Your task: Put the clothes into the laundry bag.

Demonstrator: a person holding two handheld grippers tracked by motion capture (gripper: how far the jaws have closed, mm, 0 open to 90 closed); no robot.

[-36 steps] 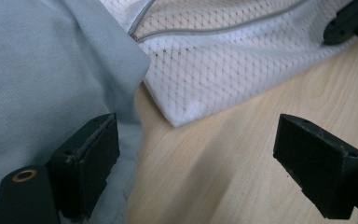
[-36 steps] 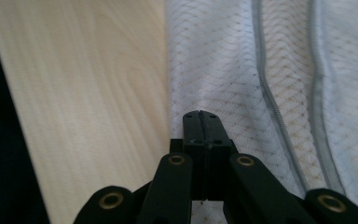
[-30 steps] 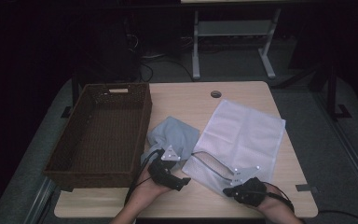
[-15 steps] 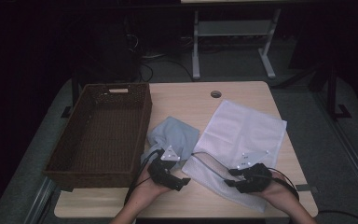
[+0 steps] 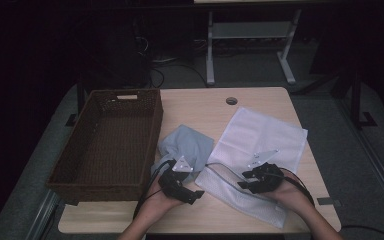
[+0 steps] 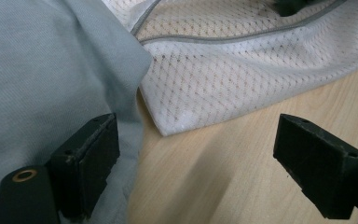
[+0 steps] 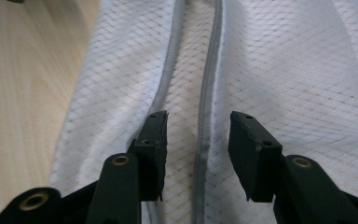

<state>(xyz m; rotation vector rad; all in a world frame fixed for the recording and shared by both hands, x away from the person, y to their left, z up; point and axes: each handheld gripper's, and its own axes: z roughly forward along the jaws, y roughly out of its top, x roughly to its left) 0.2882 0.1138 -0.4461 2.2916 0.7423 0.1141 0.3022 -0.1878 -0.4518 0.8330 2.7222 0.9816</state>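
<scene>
While the left claw [image 6: 196, 163] gapes empty beside the grey cloth [image 6: 42, 70], the right claw [image 7: 198, 156], part open after closing slightly, straddles the mesh bag's [image 7: 284, 93] zipper [image 7: 205, 116] ungripped.

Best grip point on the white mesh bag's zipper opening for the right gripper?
Take the grey zipper edge of the white mesh bag, coming in along the slit from the near end. The right gripper stands open astride that edge; it is a raised, firm ridge, while the mesh beside it lies flat on the table.
</scene>
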